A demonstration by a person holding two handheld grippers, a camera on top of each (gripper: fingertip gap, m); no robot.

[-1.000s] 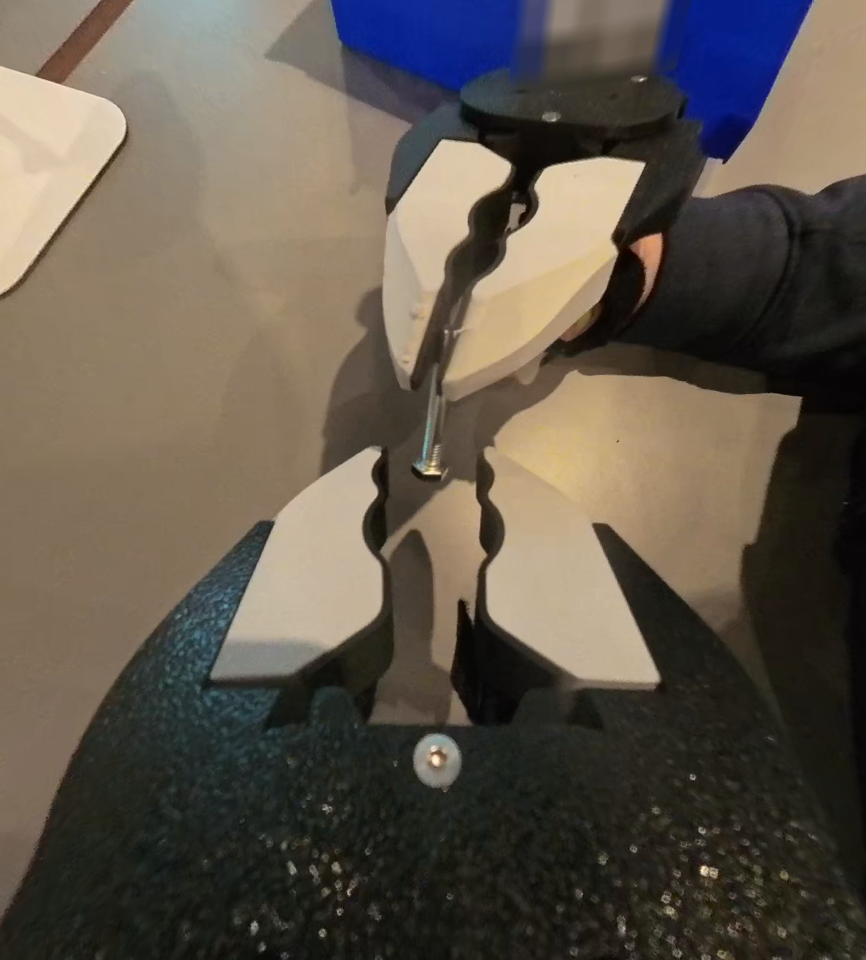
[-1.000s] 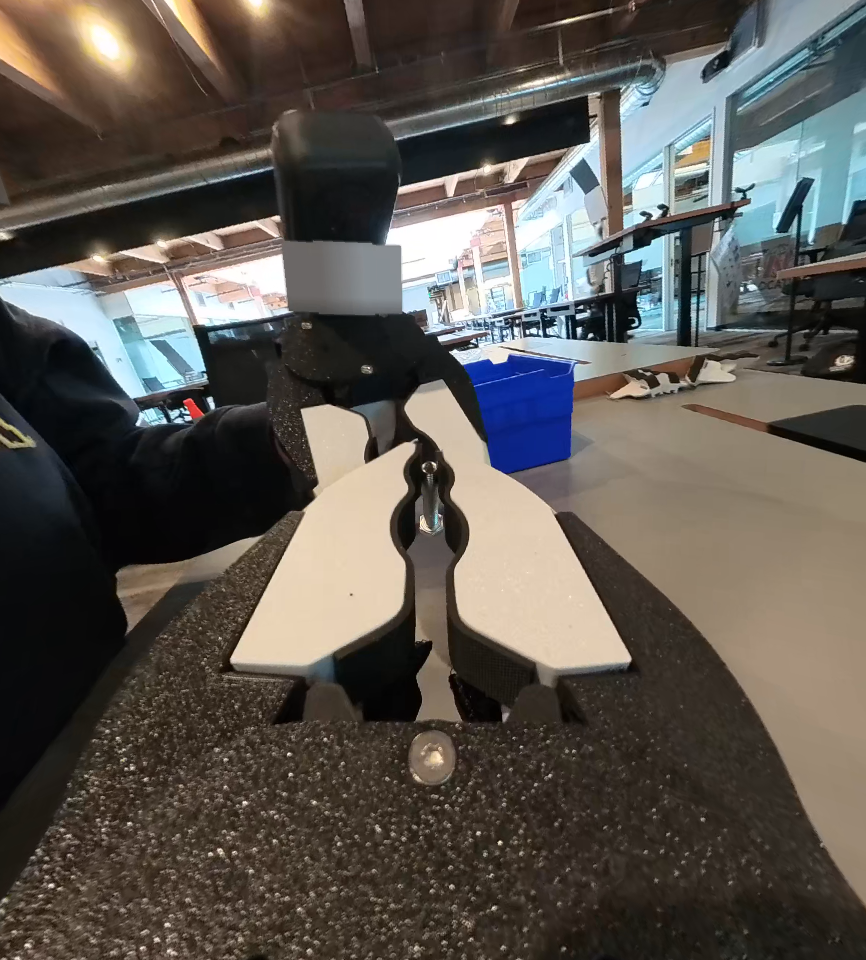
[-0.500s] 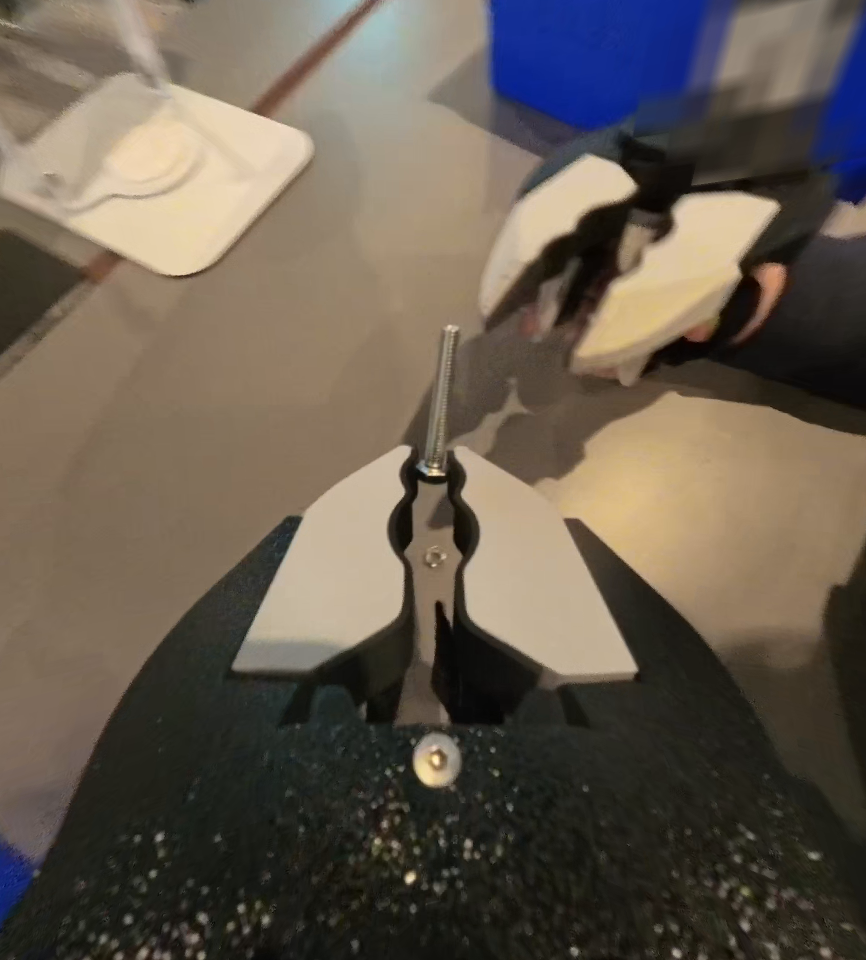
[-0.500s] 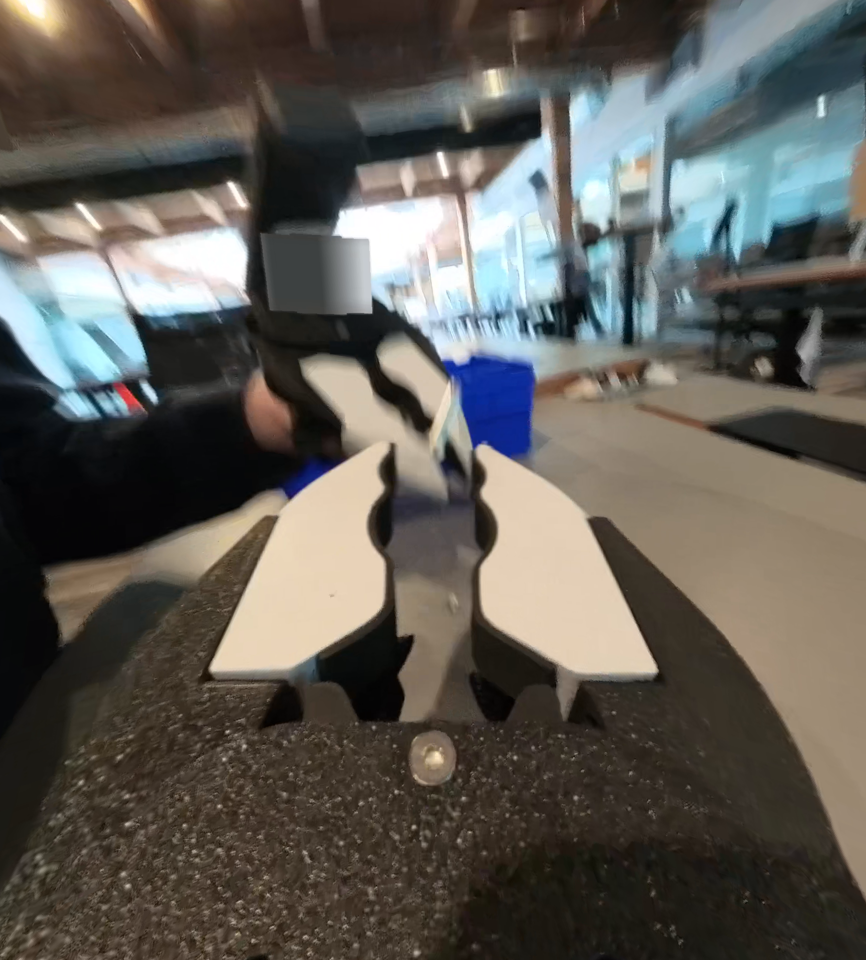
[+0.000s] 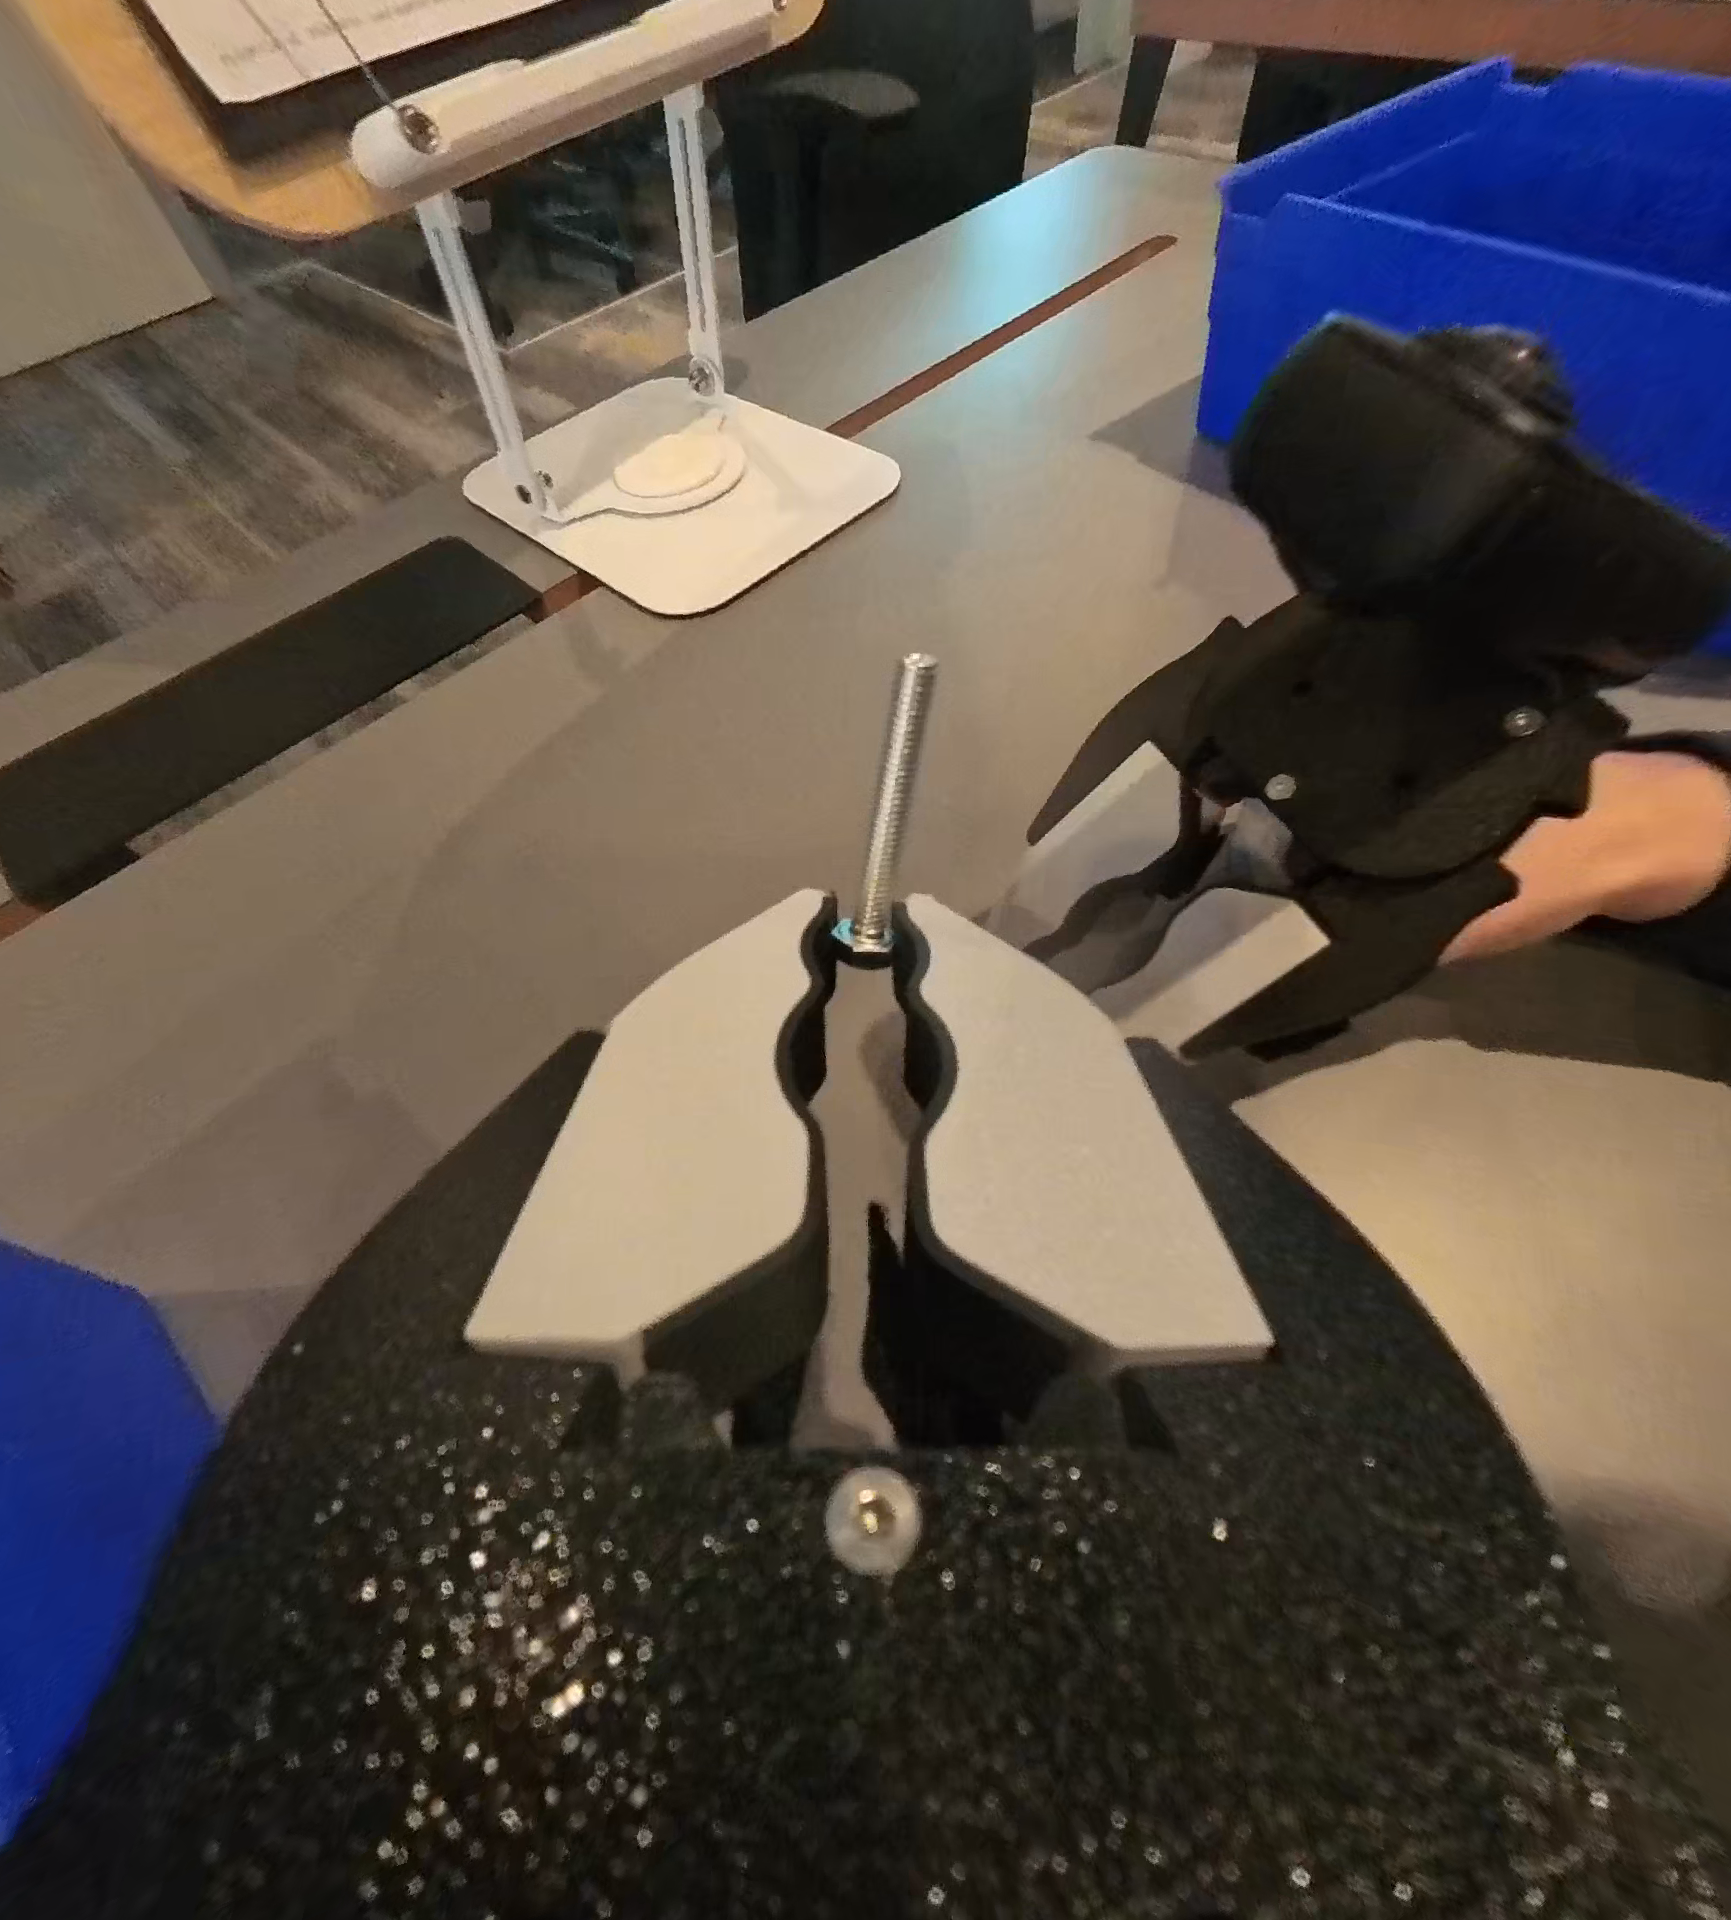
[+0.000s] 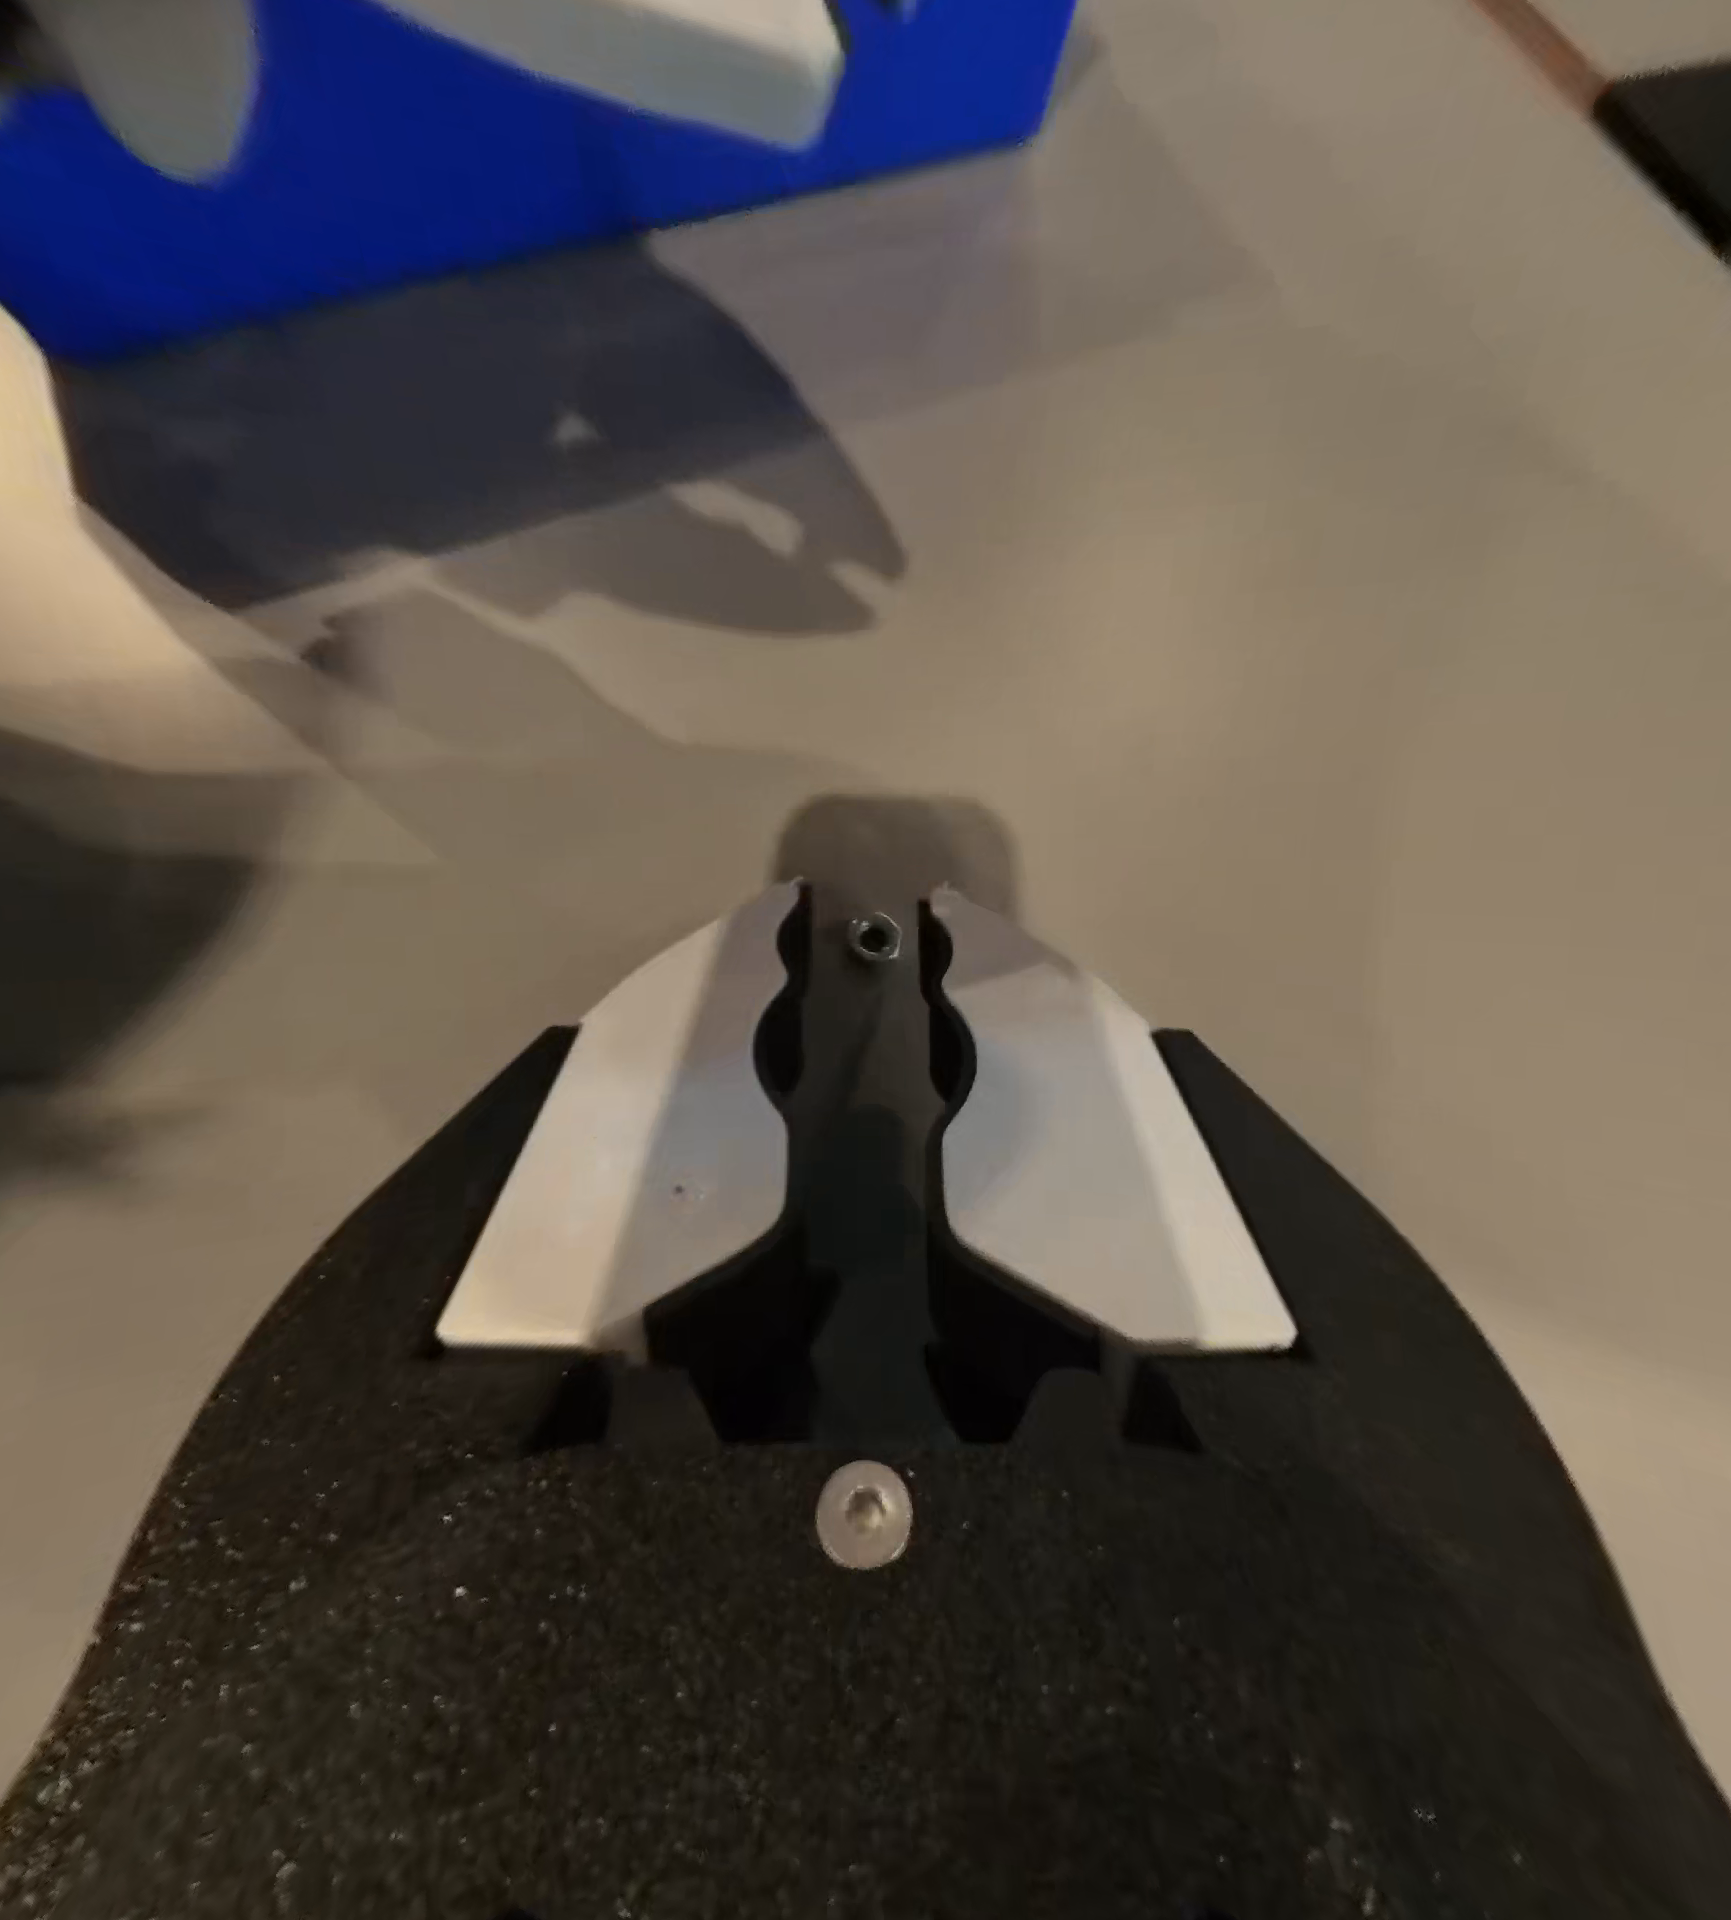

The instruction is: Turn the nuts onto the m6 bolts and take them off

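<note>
Bare bench lies ahead-left of the left fingers; the right gripper and a blue bin block ahead-right, a white stand farther ahead.
</note>
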